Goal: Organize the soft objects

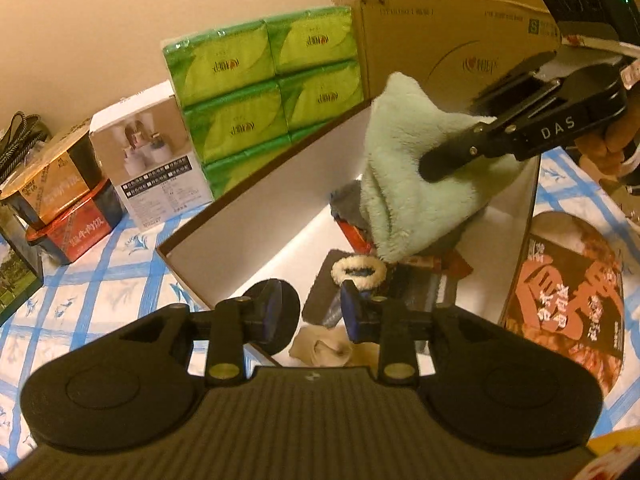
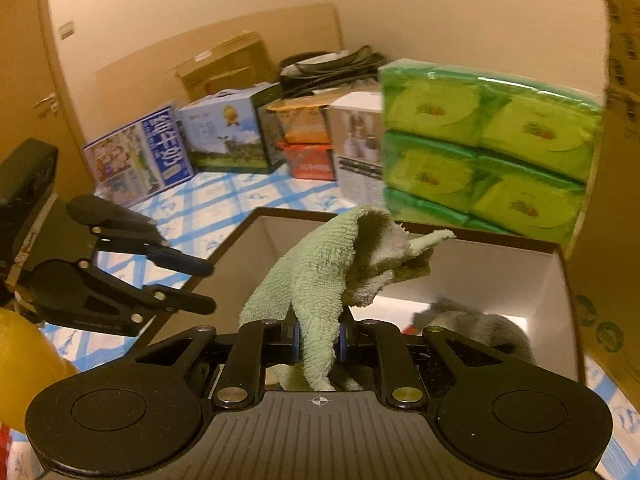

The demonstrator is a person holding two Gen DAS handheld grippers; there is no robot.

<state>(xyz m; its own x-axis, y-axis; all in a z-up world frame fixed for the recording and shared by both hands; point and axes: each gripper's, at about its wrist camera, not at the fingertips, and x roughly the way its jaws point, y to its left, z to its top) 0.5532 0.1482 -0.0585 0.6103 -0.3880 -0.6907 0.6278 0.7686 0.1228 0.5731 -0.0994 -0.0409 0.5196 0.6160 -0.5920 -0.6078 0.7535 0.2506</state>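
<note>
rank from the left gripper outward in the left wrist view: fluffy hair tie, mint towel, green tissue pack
1. Fluffy hair tie: in the box, just ahead of the open left gripper.
2. Mint towel: above the box, hanging from the right gripper.
3. Green tissue pack: behind the box's far wall, farthest.

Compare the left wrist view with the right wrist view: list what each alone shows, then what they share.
Only the left wrist view shows the box floor: a cream scrunchie, a beige sock and dark cloths, plus a round food package beside the box.

Only the right wrist view shows the milk cartons at the far wall and a wooden door.

Both show the open box, the green tissue packs, the mint towel clamped in the right gripper, and the open left gripper.
</note>
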